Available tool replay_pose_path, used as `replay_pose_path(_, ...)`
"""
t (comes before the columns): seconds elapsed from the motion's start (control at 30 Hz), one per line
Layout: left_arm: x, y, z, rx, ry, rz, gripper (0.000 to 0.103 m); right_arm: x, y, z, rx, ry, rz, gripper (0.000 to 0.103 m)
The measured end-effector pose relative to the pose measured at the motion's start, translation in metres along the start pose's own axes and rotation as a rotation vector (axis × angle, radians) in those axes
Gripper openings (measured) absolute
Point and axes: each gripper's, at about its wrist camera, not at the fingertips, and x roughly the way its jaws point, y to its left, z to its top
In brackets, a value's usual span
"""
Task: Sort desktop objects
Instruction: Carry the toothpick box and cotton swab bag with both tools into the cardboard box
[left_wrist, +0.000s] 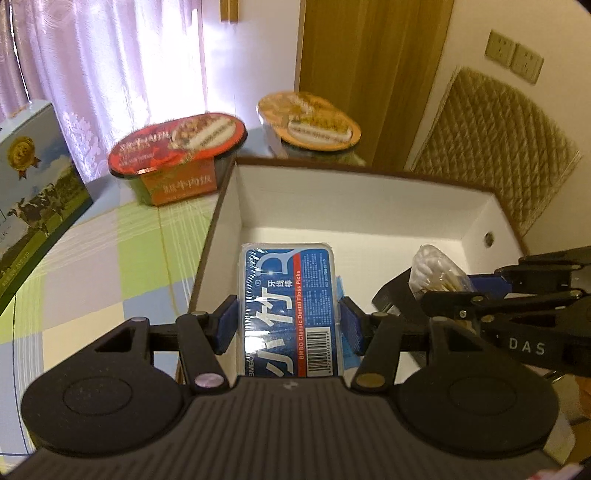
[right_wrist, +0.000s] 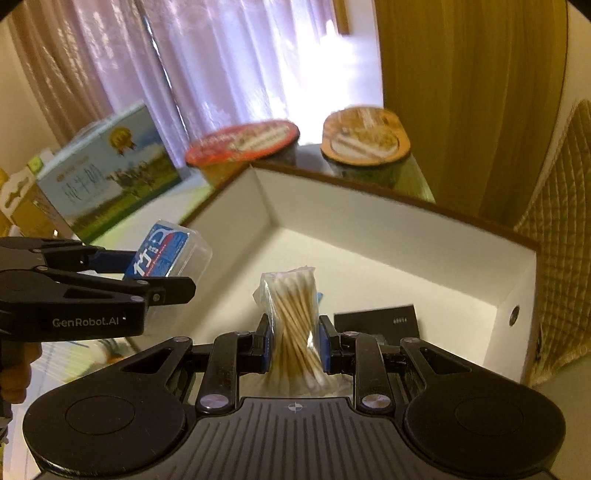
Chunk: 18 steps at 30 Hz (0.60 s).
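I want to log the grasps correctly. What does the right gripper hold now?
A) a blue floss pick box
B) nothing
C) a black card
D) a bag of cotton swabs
D: the right gripper is shut on the bag of cotton swabs, above the white box.

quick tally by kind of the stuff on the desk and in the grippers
instant meal bowls: 2 (red lid, orange lid)
milk carton: 1
open box: 1
floss pick pack: 1
cotton swab bag: 1
black card: 1
total: 7
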Motion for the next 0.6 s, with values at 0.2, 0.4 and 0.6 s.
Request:
replay_pose_path(0.2, 0.033, -0.003, -0.006, 0.035, 0.081, 0.021, 0.053, 0.024, -0.004, -0.007, 0.01, 0.06, -0.016, 0.022)
replay_pose_path(0.4, 0.055, -0.006, -0.013, 0.061, 0.137, 0.043, 0.053, 0.037, -0.005, -0.012, 0.012, 0.09, -0.023, 0.022)
replay_pose_path(0.6, 0.062, -0.012, -0.013, 0.091, 0.165, 0.049, 0.053, 0.044, -0.005, -0.014, 0.011, 0.107, -0.034, 0.022)
